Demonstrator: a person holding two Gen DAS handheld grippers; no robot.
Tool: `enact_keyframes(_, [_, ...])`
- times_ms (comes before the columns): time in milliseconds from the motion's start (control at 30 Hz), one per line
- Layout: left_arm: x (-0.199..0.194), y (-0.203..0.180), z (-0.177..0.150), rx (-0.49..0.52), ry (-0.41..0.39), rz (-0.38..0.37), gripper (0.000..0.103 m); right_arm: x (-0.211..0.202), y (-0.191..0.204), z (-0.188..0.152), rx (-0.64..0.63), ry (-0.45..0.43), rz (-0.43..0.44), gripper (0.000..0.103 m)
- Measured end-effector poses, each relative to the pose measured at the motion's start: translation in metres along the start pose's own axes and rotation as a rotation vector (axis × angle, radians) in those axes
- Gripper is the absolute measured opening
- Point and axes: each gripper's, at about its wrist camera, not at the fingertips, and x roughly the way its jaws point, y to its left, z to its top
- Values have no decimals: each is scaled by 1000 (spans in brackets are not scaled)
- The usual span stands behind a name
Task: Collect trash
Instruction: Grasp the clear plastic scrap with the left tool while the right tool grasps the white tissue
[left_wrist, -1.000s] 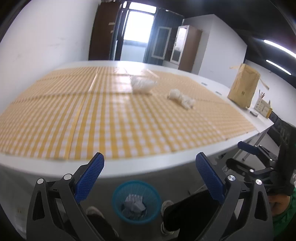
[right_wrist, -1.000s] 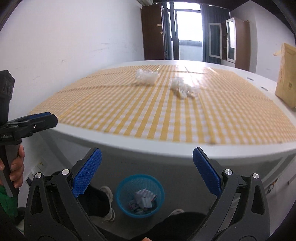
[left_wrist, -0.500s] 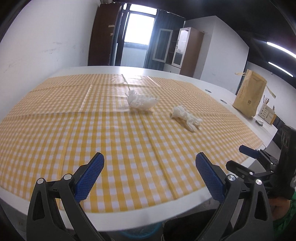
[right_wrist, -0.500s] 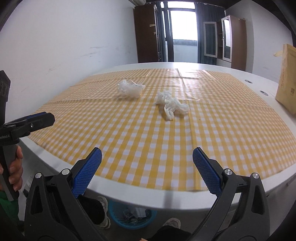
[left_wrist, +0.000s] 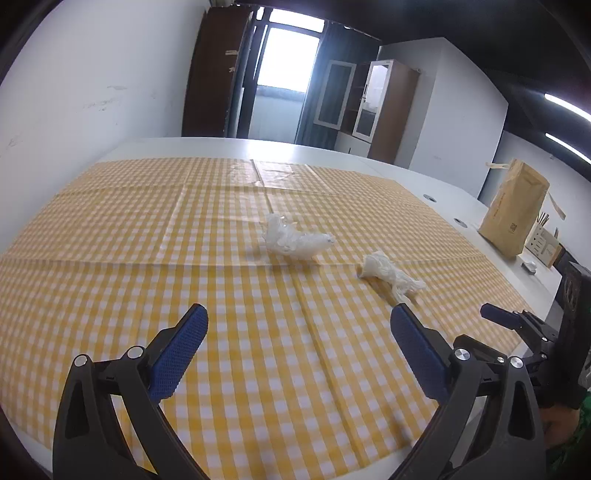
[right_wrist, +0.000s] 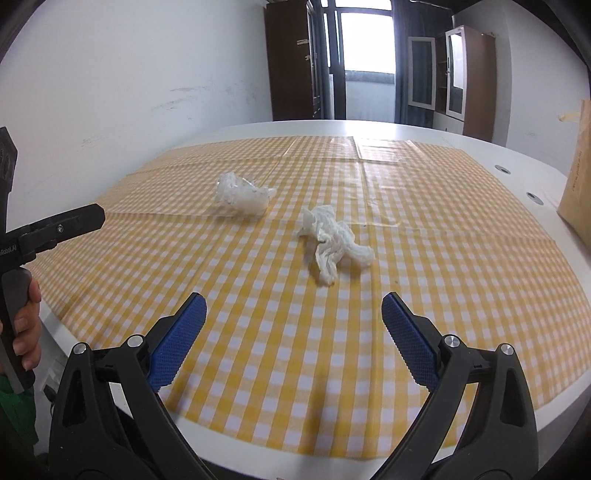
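Two pieces of trash lie on the yellow checked tablecloth (left_wrist: 147, 266): a crumpled clear plastic wrapper (left_wrist: 293, 240) (right_wrist: 242, 195) and a crumpled white tissue (left_wrist: 389, 271) (right_wrist: 332, 238). My left gripper (left_wrist: 299, 325) hovers open over the near part of the cloth, with the wrapper ahead of it and the tissue ahead to its right. Open as well, my right gripper (right_wrist: 293, 314) has the tissue straight ahead and the wrapper further off to the left. Neither gripper holds anything.
A brown paper bag (left_wrist: 517, 210) and a small pen holder (left_wrist: 545, 240) stand at the table's right edge. The other gripper shows at the side of each view, with a hand (right_wrist: 26, 328) on its handle. Cabinets and a bright doorway lie beyond the table.
Both grippers have risen from below the table edge and moved forward over the cloth. The blue bin on the floor has dropped out of view. The trash looks nearer.
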Motion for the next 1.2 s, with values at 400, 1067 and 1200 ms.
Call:
enact_keyframes(400, [87,3,40,7,111,77,97,47,-17,31,-4,76,0,79])
enact_keyframes(1067, [206,27,84,-122,277,61,83,129,-32,61,0,228,-15,53])
enact_keyframes(1200, [215,25,68,-126,325,52,36,133,-32,50,1,258,2,30])
